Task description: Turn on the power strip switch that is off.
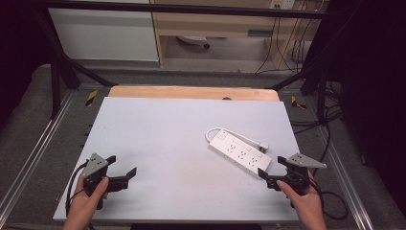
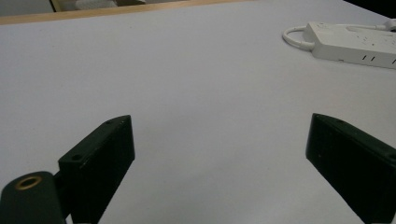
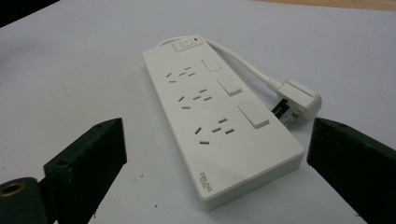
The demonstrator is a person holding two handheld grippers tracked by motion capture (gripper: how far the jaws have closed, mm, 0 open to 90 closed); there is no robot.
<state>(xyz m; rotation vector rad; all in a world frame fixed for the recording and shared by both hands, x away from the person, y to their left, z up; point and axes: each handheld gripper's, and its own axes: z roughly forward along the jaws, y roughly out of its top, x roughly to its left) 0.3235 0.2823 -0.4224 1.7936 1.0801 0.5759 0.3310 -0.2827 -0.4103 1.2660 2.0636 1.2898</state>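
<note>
Fingers of the left gripper (image 1: 122,171) stood released, spread wide over bare desk (image 1: 167,129) well to the left of the power strip (image 1: 239,153), with nothing between them; the left hand (image 1: 88,201) held that gripper near the desk's front edge. The white power strip lay flat on the desk, right of its middle, its short cord (image 1: 213,130) looping from the far end round to the plug (image 3: 299,98) resting just beside its right flank. The right gripper (image 1: 274,173), held by the right hand (image 1: 304,201), sat at the strip's near end, its fingers released and parted wide either side of that end without touching it.
</note>
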